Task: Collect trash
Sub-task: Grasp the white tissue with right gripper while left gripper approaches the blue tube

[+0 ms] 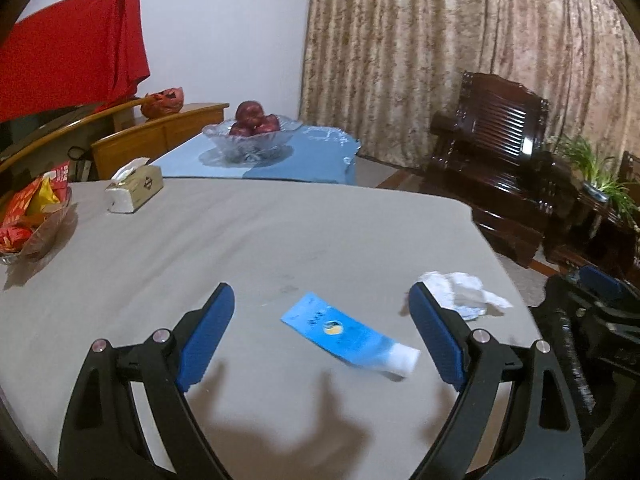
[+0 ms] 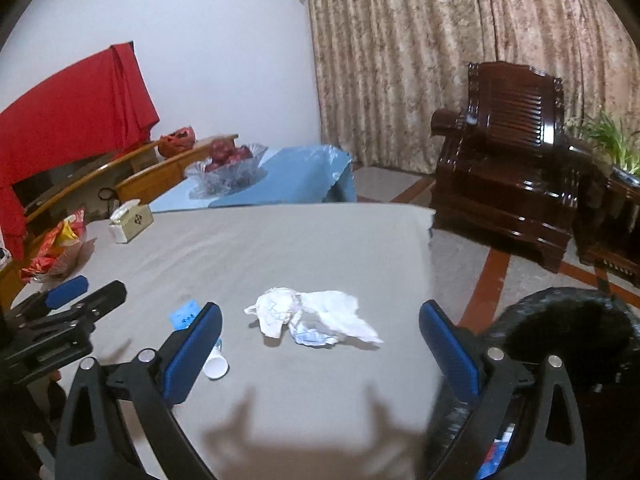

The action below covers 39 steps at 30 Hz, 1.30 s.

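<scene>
1. The left claw (image 1: 322,312) is spread wide and holds nothing, poised above the grey surface (image 1: 240,240).
2. A blue-and-white tube (image 1: 352,334) lies flat on the surface between its fingers, nearer the right finger, touching neither.
3. Crumpled white paper (image 1: 466,290) sits just beyond the tip of the left claw's right finger, which partly hides it.
4. The right claw (image 2: 320,316) is also spread wide and empty; the crumpled paper (image 2: 316,316) lies on the surface between its fingers, roughly centred, with clear cloth on both sides.
5. The tube (image 2: 200,340) pokes out from behind the right claw's left finger, mostly hidden.
6. A black-lined bin (image 2: 568,332) stands off the surface edge, beside the right claw's right finger.
7. Far ahead and left of both claws: a tissue box (image 1: 134,190), a dish of red snack packets (image 1: 32,216), and a glass bowl of red fruit (image 1: 252,132) on a blue-covered table beyond.
8. A dark wooden armchair (image 2: 516,152) stands ahead to the right, on the floor.
</scene>
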### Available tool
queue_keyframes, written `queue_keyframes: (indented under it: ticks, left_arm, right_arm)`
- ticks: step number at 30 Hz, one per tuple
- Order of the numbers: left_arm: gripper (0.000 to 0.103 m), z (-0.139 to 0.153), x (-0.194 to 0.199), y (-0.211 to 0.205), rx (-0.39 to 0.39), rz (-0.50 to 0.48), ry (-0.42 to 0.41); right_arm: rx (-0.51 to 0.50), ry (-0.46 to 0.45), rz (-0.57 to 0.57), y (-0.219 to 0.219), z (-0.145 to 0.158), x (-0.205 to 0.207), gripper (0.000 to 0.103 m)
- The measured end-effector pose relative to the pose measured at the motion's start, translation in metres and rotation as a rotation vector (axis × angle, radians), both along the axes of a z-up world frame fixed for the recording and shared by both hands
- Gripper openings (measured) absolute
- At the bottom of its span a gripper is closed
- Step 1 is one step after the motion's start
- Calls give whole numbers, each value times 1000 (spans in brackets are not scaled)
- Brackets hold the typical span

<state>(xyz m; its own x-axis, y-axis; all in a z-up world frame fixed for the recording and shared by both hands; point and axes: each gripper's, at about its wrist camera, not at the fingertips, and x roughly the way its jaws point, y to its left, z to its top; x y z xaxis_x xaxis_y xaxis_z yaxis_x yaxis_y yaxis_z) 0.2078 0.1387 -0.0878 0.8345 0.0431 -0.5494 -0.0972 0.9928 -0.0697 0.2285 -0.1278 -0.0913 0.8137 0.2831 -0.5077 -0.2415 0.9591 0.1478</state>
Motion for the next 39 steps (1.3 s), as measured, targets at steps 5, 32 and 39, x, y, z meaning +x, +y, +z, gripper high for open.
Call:
queue_keyframes:
  ticks: [5, 32, 39]
  left_arm:
    - [86, -16, 13, 13, -4, 23, 30]
    - [86, -55, 41, 13, -33, 21, 112]
    - [86, -59, 35, -10, -45, -15, 128]
  right_arm:
    - [-16, 52, 6, 21, -22, 29, 97]
    - [-43, 272, 107, 51, -76, 91, 18]
    - [-24, 233, 88, 34, -64, 73, 16]
